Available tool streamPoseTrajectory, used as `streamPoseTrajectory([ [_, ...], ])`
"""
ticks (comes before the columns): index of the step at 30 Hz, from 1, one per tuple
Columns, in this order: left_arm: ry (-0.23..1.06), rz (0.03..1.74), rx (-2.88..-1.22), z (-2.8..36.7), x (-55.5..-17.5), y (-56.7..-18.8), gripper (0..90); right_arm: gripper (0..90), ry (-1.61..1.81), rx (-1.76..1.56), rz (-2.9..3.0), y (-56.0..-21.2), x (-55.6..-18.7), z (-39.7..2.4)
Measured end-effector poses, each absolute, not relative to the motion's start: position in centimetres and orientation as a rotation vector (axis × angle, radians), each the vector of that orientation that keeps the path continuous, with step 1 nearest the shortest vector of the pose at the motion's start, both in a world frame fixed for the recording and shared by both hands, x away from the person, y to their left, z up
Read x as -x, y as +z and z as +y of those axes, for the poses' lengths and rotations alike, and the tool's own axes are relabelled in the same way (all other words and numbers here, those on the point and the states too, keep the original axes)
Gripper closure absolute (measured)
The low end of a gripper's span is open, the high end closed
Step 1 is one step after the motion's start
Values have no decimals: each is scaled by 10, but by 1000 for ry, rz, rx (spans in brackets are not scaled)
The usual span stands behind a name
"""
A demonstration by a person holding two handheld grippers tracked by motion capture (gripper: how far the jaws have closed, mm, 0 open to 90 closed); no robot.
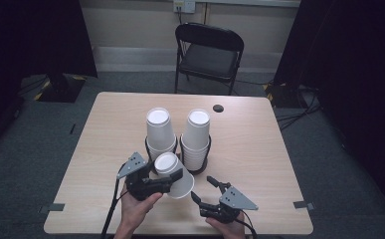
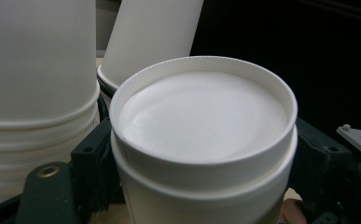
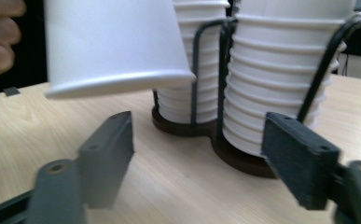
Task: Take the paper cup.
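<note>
The left hand-held gripper (image 1: 172, 180) clamps a pair of nested paper cups (image 1: 174, 175) upside down, low over the desk (image 1: 259, 149), just in front of two cup stacks in wire holders (image 1: 198, 139). The cups look light, thin-walled and easily crushed, so a gentle grip on the wall near the stiffer rim seems best. The right hand-held gripper (image 1: 203, 189) stands wide with nothing between its jaws, close to the near desk edge, with open room to its right.

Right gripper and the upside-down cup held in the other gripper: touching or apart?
Apart. In the right gripper view, the right gripper's fingers stand open on bare table below the cup's rim, with a visible gap.
</note>
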State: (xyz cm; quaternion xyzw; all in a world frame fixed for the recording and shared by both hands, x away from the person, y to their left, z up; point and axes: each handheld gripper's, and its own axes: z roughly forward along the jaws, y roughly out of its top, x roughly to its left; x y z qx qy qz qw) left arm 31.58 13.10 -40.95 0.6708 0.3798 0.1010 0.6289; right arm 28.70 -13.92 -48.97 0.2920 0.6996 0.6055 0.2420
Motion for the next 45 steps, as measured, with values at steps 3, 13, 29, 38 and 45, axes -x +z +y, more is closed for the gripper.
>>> streamPoseTrajectory([
  [3,199,882,-1517,131,-316,-413,222,368,1715,-769,1905,-489,-286,-138],
  [13,72,906,-1442,128,-317,-418,222,484,1790,-684,1843,-488,-287,-136],
  [29,-60,863,-1459,103,-313,-422,220,592,1807,-628,1748,-489,-290,-132],
  [38,-22,797,-1500,97,-310,-418,201,737,1816,-641,1671,-491,-289,-137],
  [45,6,785,-1507,101,-314,-415,170,812,1862,-648,1625,-490,-287,-144],
])
